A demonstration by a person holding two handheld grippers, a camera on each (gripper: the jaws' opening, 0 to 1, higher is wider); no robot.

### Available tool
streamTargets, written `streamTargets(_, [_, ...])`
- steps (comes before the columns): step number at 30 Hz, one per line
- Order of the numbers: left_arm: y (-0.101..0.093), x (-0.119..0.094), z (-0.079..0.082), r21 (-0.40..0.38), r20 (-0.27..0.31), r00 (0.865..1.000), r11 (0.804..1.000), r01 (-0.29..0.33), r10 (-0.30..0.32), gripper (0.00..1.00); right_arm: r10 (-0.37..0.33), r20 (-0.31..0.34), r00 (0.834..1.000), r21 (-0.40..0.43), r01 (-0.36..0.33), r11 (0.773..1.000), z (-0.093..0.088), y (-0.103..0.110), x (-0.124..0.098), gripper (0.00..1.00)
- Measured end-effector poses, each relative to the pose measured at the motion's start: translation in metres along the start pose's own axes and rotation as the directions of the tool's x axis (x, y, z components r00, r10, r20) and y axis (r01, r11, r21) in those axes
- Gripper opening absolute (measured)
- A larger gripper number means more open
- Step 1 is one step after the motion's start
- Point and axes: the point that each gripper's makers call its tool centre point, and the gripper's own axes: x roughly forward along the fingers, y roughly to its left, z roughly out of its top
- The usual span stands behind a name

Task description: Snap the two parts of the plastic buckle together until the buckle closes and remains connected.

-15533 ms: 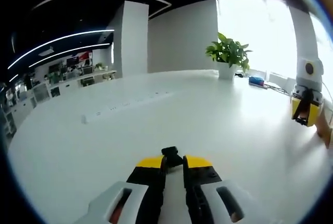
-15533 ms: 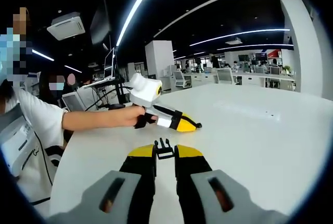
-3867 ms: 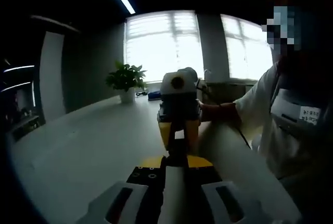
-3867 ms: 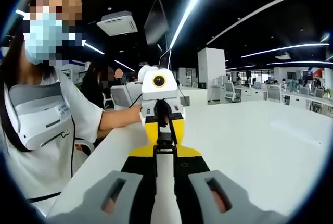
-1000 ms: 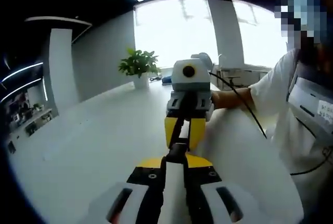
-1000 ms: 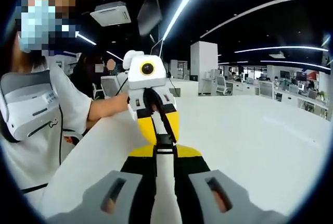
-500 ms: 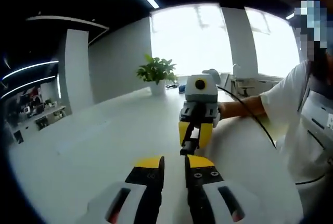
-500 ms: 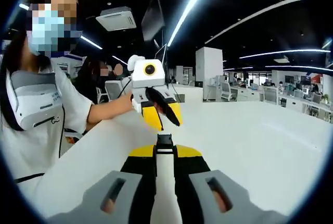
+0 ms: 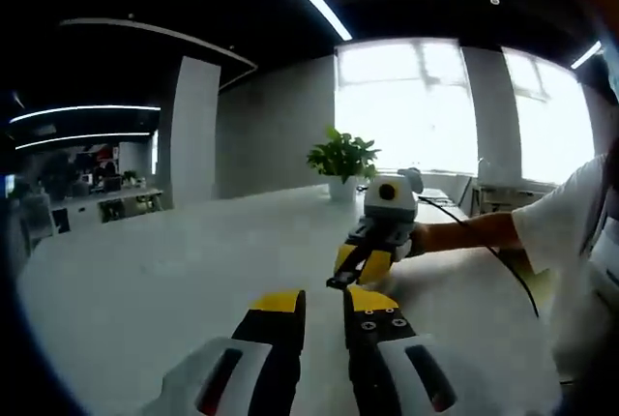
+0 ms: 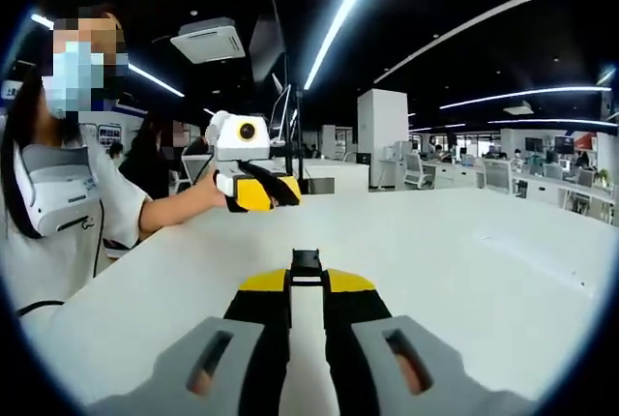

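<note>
The black plastic buckle (image 10: 307, 261) sticks out from between the yellow tips of my right gripper (image 10: 307, 281), which is shut on it above the white table (image 10: 464, 271). It looks like one joined piece. In the left gripper view the right gripper (image 9: 340, 279) hangs just ahead, a hand behind it, with the buckle (image 9: 336, 283) at its tips. My left gripper (image 9: 324, 302) stands open with a bare gap between its jaws. In the right gripper view the left gripper (image 10: 280, 193) is off to the left, apart from the buckle, its jaws spread.
A person in a white shirt (image 10: 58, 203) stands at the table's left edge, and a sleeve (image 9: 561, 232) shows at right. A potted plant (image 9: 341, 157) sits at the table's far end by the windows. A cable (image 9: 503, 261) trails from the right gripper.
My left gripper has opened, let go of the buckle and drawn back and aside. The buckle stays in the shut right gripper.
</note>
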Motion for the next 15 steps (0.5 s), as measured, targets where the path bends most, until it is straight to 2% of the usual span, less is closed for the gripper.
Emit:
streamTargets(2, [0.007, -0.001, -0.001, -0.007, 0.005, 0.999, 0.999, -0.038, 0.038, 0.17, -0.003, -0.008, 1.0, 0.005, 0.003, 1.0, -0.001, -0.009, 0.003, 0.1])
streamTargets(7, [0.018, -0.003, -0.004, -0.017, 0.001, 0.997, 0.997, -0.081, 0.081, 0.18, -0.024, -0.026, 0.999, 0.015, 0.025, 1.0, -0.005, -0.029, 0.01, 0.1])
streamTargets(10, [0.029, -0.003, -0.007, 0.009, -0.003, 0.99, 0.99, -0.142, 0.142, 0.21, -0.033, -0.046, 0.998, 0.024, 0.034, 0.999, -0.012, -0.04, 0.013, 0.1])
streamTargets(15, [0.032, -0.002, -0.011, 0.003, -0.014, 0.987, 0.987, -0.158, 0.158, 0.24, -0.04, -0.074, 0.996, 0.044, 0.043, 0.998, -0.022, -0.059, 0.017, 0.1])
